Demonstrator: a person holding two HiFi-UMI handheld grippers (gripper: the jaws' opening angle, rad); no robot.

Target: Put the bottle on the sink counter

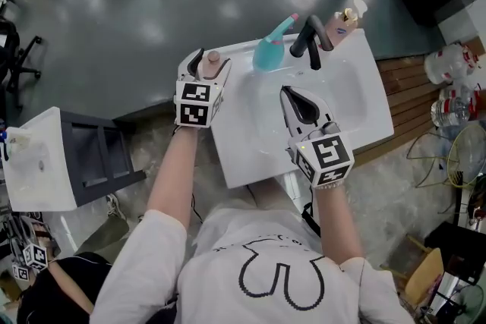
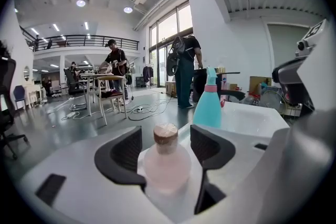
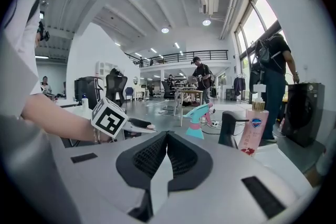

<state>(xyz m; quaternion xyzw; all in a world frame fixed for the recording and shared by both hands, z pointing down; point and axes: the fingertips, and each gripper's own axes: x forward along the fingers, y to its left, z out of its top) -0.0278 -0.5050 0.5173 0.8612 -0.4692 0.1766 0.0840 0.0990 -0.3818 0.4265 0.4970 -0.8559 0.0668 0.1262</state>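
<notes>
A small pink bottle (image 1: 213, 58) with a cork top stands on the back left corner of the white sink counter (image 1: 243, 155). My left gripper (image 1: 212, 61) is around it, a jaw on either side, open. In the left gripper view the bottle (image 2: 167, 162) sits upright between the black pads (image 2: 123, 152), which do not visibly press on it. My right gripper (image 1: 291, 98) hovers over the basin, shut and holding nothing; in its own view the right gripper (image 3: 167, 140) shows its jaws closed together.
A black faucet (image 1: 310, 38), a teal spray bottle (image 1: 269, 49) and a pink pump bottle (image 1: 342, 26) stand along the sink's back edge. A white cabinet (image 1: 38, 163) lies at the left. Water jugs (image 1: 448, 64) and a wooden pallet (image 1: 410, 95) are at the right.
</notes>
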